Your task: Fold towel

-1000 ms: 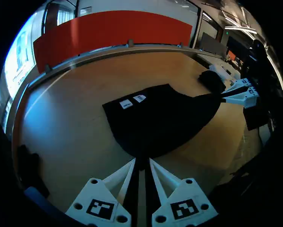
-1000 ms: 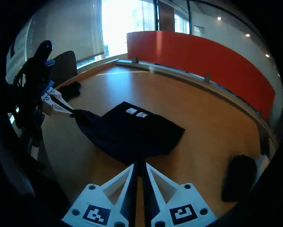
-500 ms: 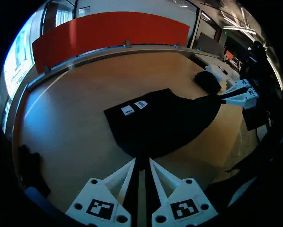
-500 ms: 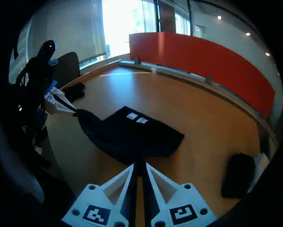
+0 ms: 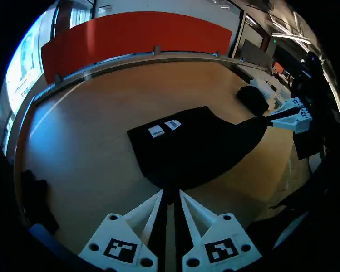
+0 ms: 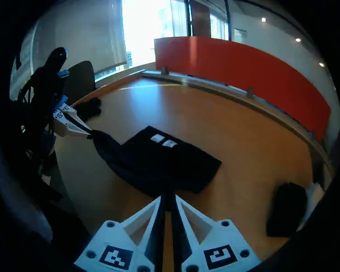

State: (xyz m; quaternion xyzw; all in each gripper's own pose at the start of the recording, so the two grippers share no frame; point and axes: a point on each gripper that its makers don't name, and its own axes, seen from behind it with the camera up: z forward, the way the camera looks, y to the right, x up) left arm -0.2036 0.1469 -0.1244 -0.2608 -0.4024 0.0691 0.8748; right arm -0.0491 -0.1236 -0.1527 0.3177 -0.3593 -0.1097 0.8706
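The wooden table (image 5: 79, 136) carries a black towel (image 5: 192, 145) — and two dark lumps (image 6: 288, 211), perhaps cloth, near its edges.

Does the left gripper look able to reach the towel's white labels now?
Probably, but not freely: the left gripper is shut on the towel at its corner. Only bare cloth lies before the labels, so it would carry that corner along.

I see a black towel (image 5: 197, 145) bearing two white labels (image 5: 156, 131), a honey-orange wooden desk (image 5: 92, 127) and a red panel (image 5: 138, 31). My left claw (image 5: 172, 197) and right claw (image 6: 168, 199) are white, with black-and-white square markers.
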